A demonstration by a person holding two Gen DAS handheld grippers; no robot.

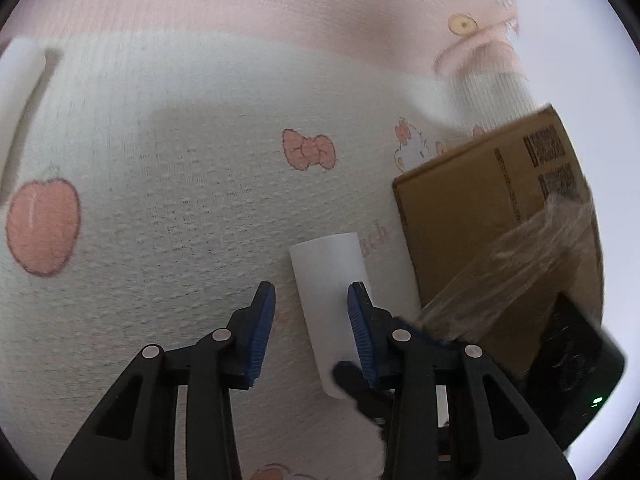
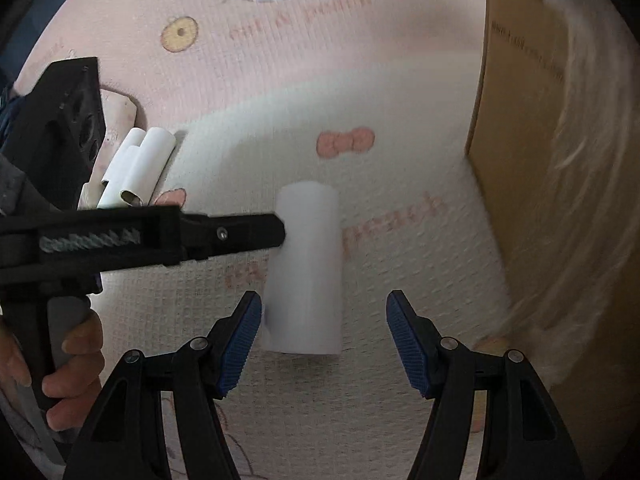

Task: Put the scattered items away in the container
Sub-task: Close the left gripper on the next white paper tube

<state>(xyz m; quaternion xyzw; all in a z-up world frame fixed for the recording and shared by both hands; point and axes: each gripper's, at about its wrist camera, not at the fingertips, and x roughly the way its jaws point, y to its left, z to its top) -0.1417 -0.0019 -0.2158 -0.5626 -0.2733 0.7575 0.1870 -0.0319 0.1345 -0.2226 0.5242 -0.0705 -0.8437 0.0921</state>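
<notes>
A white tube (image 1: 330, 288) lies on the patterned mat; it also shows in the right wrist view (image 2: 306, 272). My left gripper (image 1: 311, 328) is open, its right finger over the tube's right edge, the tube partly between the jaws. In the right wrist view the left gripper (image 2: 240, 234) reaches in from the left and touches the tube's left side. My right gripper (image 2: 323, 340) is open and empty, just above the tube's near end. The cardboard box (image 1: 492, 232) stands right of the tube, with clear tape (image 1: 516, 268) on it; it also shows in the right wrist view (image 2: 520, 160).
Several more white tubes (image 2: 138, 168) lie in a pile at the left of the mat (image 2: 280, 80). A long white tube (image 1: 16, 92) lies at the far left in the left wrist view. A black device (image 1: 572, 368) sits beside the box.
</notes>
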